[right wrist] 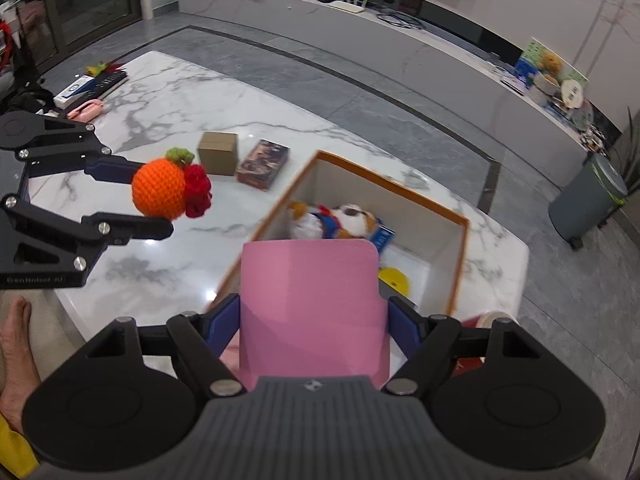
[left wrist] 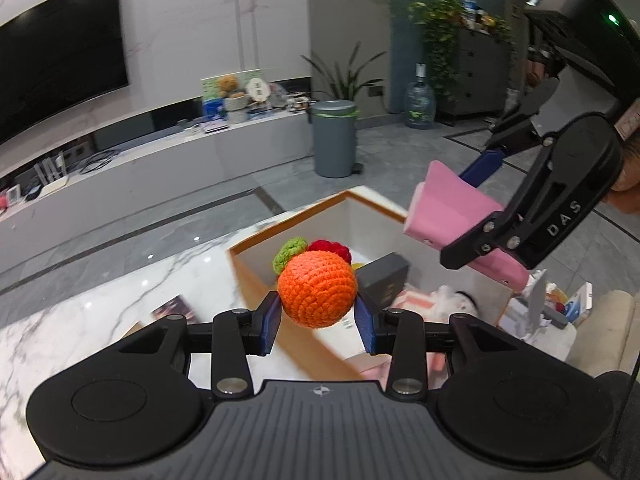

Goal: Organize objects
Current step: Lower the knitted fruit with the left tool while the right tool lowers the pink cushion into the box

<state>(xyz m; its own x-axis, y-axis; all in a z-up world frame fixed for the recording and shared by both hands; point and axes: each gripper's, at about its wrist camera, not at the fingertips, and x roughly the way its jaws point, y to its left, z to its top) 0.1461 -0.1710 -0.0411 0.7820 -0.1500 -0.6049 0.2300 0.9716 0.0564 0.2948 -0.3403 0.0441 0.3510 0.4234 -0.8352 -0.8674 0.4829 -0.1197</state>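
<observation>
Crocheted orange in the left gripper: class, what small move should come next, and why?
Probably carry it a little further over the open box and then let go. The left gripper is shut on the crocheted orange, which hangs above the marble table just short of the box rim, and the box already holds a plush toy. The right gripper holds a pink case there too.

My left wrist camera looked along its fingers, slightly downward, close over the open box (left wrist: 372, 216), facing the TV wall. My right wrist camera tilted steeper onto that box (right wrist: 460, 220) and marble table (right wrist: 168, 92). Each caught the other gripper.
</observation>
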